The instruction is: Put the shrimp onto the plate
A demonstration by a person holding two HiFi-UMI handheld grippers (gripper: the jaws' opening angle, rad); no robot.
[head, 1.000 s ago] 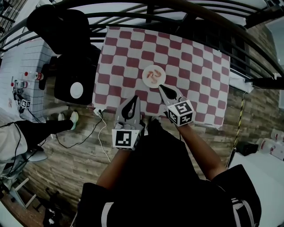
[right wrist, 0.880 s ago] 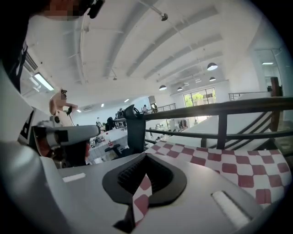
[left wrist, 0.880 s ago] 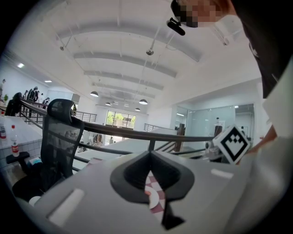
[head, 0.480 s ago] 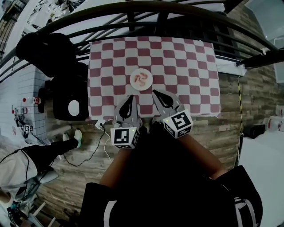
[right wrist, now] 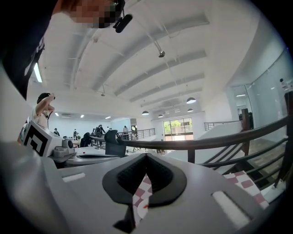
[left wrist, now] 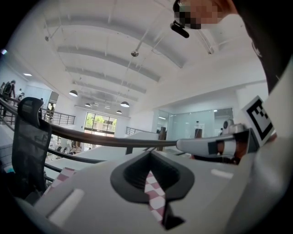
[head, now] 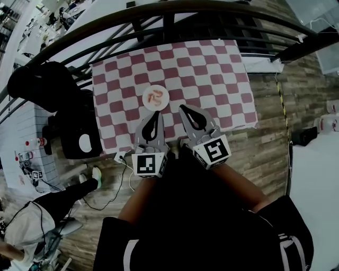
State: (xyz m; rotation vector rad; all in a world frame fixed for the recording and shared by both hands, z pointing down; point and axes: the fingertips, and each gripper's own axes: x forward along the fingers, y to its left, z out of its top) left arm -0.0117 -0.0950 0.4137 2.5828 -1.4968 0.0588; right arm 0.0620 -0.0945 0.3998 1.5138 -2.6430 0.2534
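Observation:
A small white plate (head: 146, 93) sits on the red-and-white checkered tablecloth (head: 212, 74), near its front left. Pink shrimp (head: 156, 97) lie on the plate. Both grippers hover at the table's near edge, just short of the plate. My left gripper (head: 157, 113) is shut with nothing between its jaws. My right gripper (head: 182, 108) is shut and empty too, to the right of the plate. Both gripper views tilt upward at the ceiling; the left gripper (left wrist: 149, 153) and right gripper (right wrist: 146, 155) show only a sliver of cloth through the gap behind the tips.
A black curved railing (head: 159, 10) runs behind the table. A black office chair (head: 39, 84) and a black case with a white disc (head: 85, 142) stand left of the table. A cable (head: 119, 174) lies on the wooden floor, beside someone's leg (head: 69, 193).
The head view has swung, so the table sits further left and looks smaller. Both grippers have drawn back from the plate towards the near edge; the right tip is no longer beside it.

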